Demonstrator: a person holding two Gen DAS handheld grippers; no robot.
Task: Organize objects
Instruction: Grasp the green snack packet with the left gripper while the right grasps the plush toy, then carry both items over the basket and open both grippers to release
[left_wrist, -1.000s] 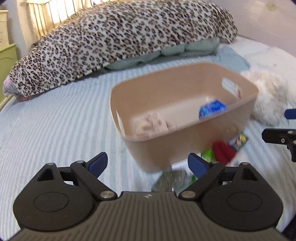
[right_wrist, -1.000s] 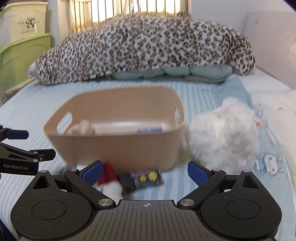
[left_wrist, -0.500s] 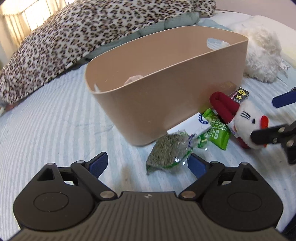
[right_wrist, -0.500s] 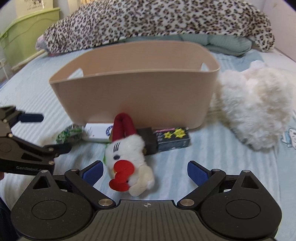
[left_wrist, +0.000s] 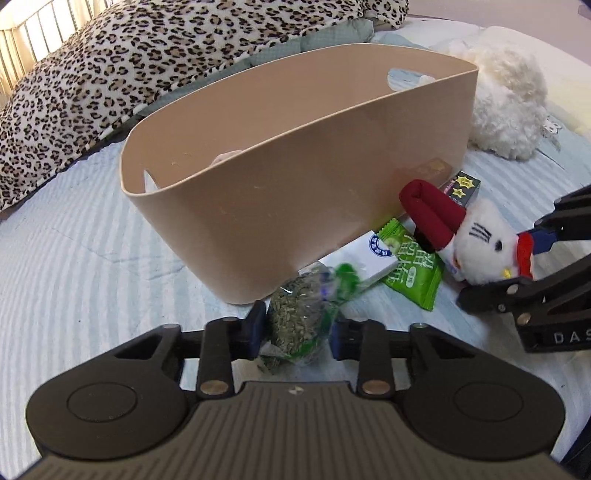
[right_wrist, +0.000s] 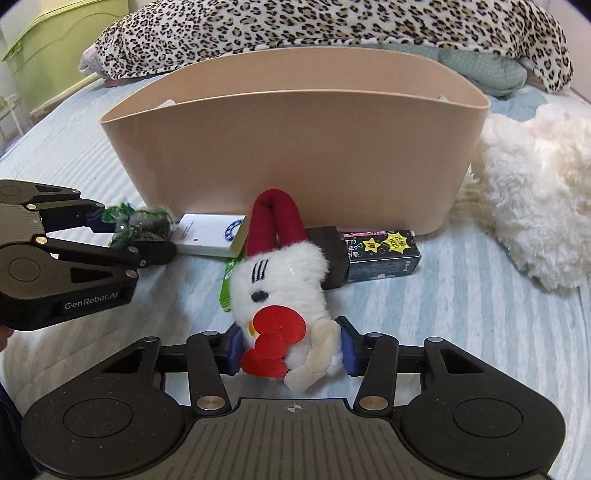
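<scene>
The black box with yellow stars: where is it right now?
In the right wrist view, the black box lies on the bed against the tan basket, just right of the plush toy.

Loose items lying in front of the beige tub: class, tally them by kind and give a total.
Soft toys: 1, white plush cat with red bow
Boxes: 2, white carton, black star-printed box
Packets: 2, green snack sachet, clear bag of dried herbs
Total: 5

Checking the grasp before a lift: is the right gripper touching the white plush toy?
Touching. In the right wrist view the right gripper has both blue pads pressed into the white plush toy at its lower end, no gap either side.
</scene>
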